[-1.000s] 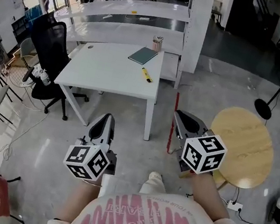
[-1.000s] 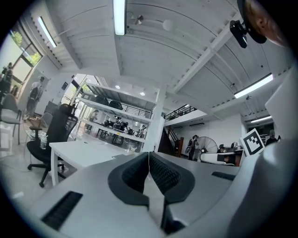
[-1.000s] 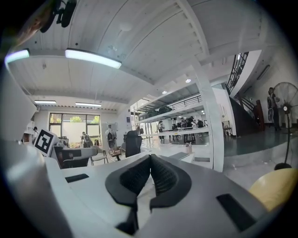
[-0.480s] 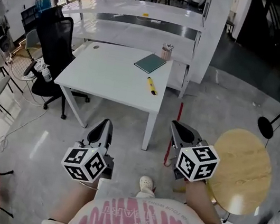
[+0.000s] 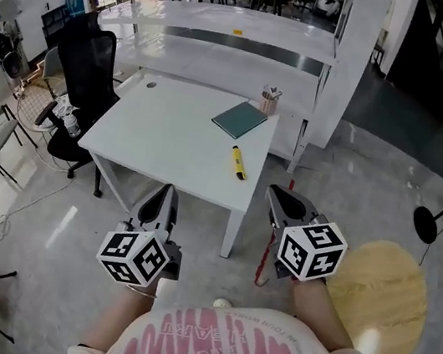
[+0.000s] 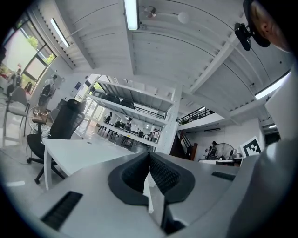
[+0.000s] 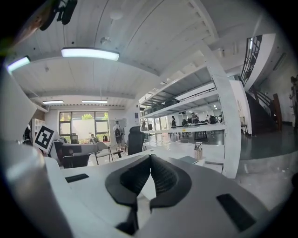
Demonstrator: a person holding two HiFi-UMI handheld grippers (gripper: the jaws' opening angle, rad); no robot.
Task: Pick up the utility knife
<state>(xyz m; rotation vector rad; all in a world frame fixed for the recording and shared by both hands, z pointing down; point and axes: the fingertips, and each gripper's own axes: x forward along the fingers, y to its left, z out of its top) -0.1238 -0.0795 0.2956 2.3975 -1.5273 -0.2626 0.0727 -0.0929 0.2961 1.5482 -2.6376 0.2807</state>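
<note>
Utility knife (image 5: 239,162) on table (image 5: 170,129), nearer in head view than before

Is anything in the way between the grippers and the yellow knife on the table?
Nothing visible is. The yellow utility knife lies alone near the right edge of the white table; the teal notebook sits beyond it. The left gripper and right gripper are short of the table.

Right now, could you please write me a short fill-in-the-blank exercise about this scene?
1. The yellow utility knife lies on the white ___.
2. The jaws of the left gripper and the right gripper are both ___ (open/shut).
3. The office chair at the left is ___ in colour.
Missing words: table; shut; black.
</note>
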